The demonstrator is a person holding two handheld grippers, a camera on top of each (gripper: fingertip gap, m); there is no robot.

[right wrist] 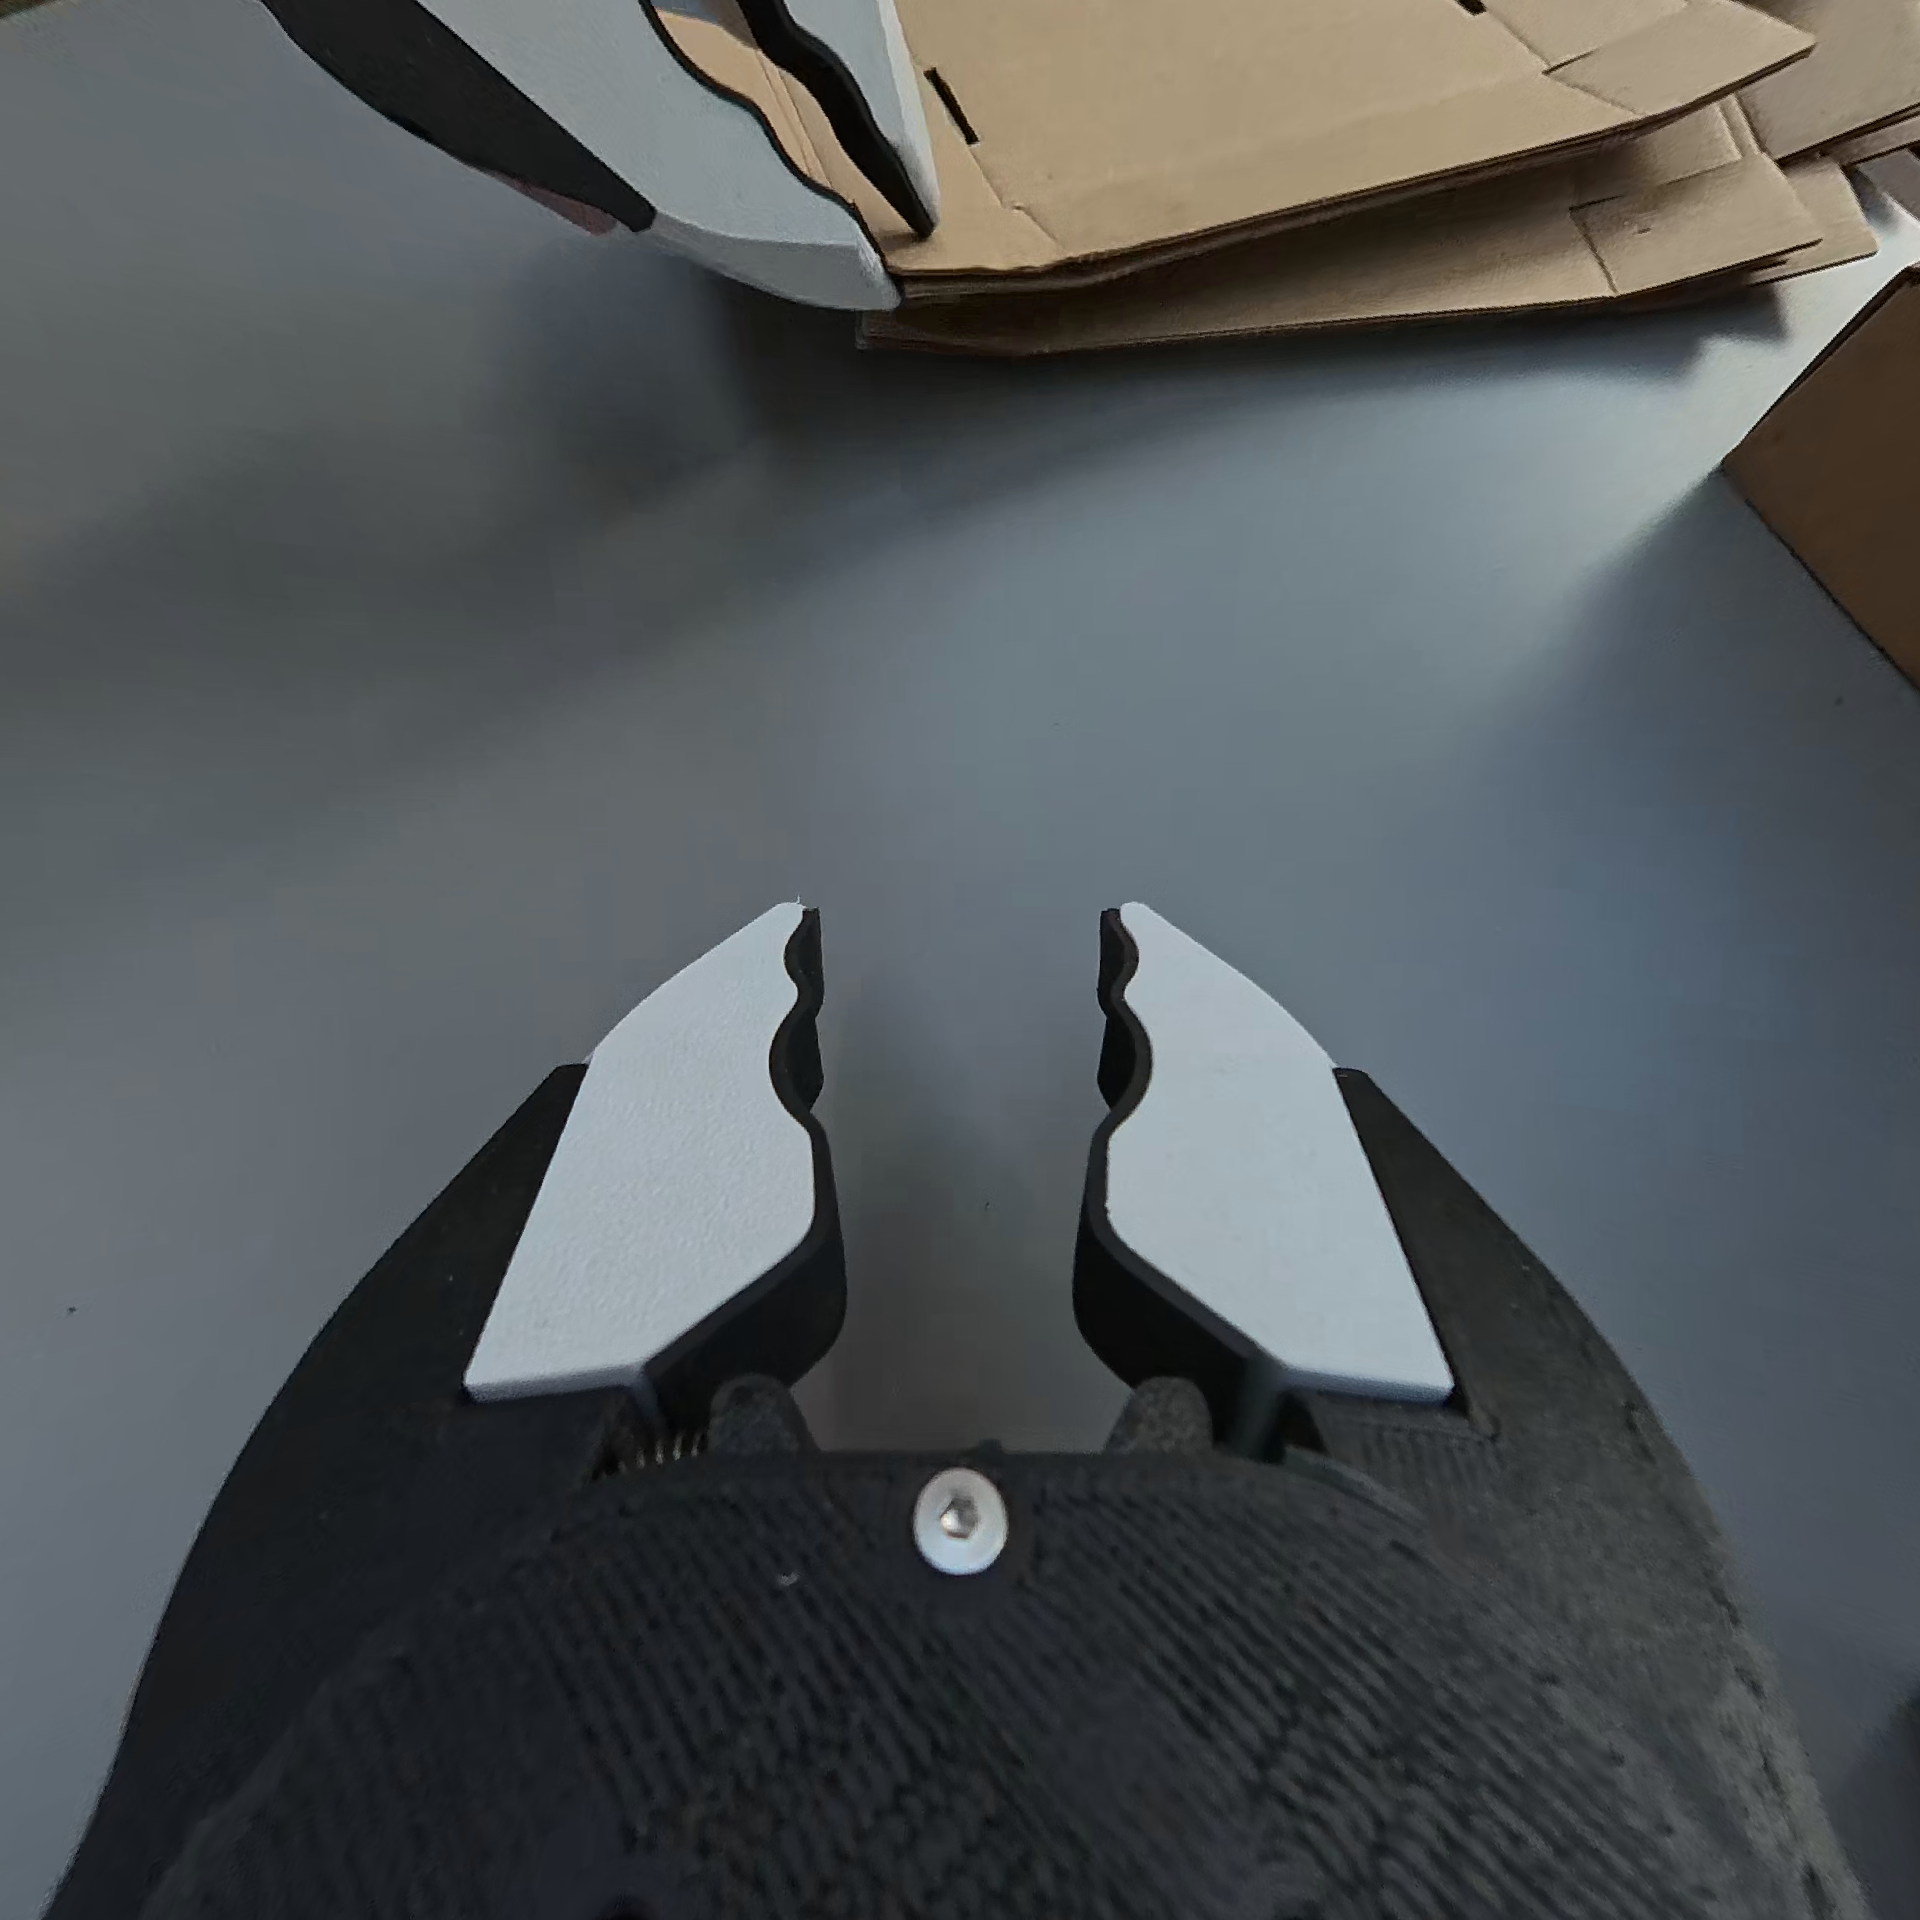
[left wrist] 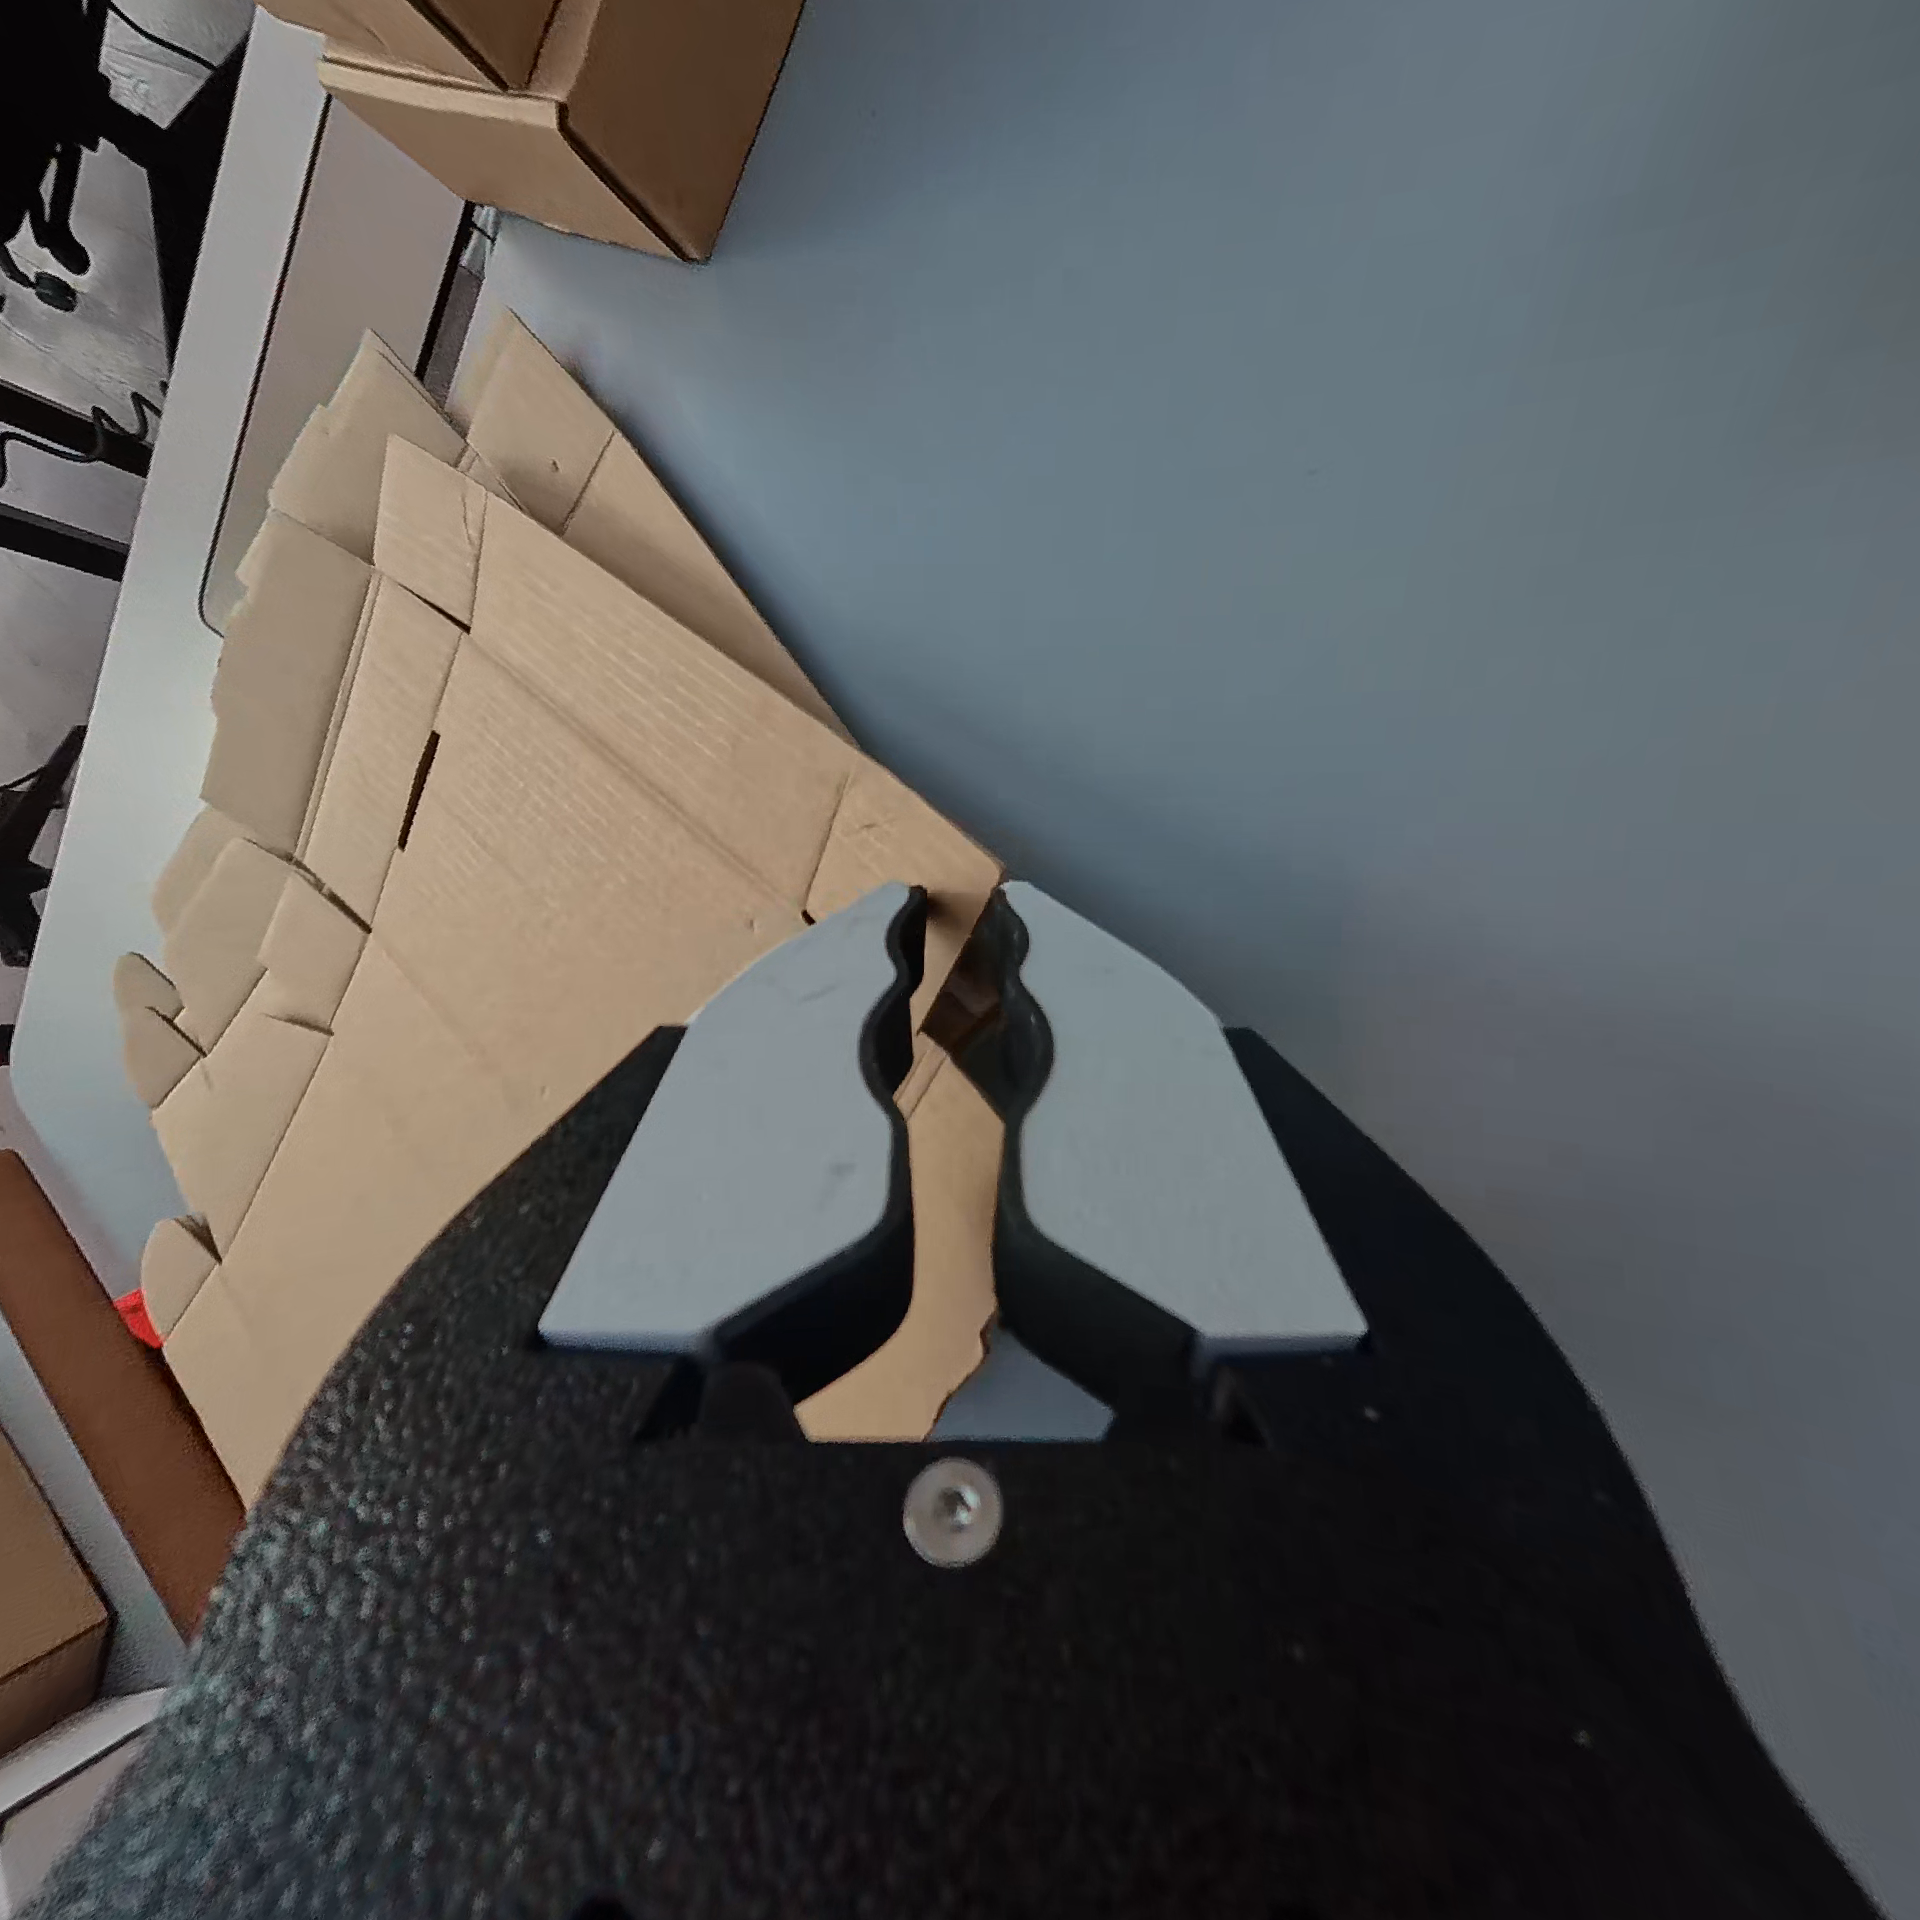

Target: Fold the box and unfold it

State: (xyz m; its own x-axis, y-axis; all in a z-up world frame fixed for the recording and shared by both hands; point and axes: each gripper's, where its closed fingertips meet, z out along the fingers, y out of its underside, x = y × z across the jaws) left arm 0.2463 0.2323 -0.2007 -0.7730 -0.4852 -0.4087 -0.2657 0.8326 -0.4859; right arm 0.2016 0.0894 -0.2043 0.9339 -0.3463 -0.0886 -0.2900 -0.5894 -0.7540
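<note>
A stack of flat, unfolded brown cardboard boxes (left wrist: 540,852) lies on the grey table (left wrist: 1351,520); it also shows at the top of the right wrist view (right wrist: 1351,208). My left gripper (left wrist: 961,909) is closed down on the near corner of the top flat box, with cardboard between its pads. The right wrist view shows this left gripper (right wrist: 904,255) at the stack's edge, one finger above the top sheet and one below. My right gripper (right wrist: 961,920) is open and empty, over bare table short of the stack.
A folded-up cardboard box (left wrist: 582,114) stands at the table's far end; a brown box (right wrist: 1849,468) shows at the right edge of the right wrist view. More brown boxes (left wrist: 42,1600) sit past the table's left edge.
</note>
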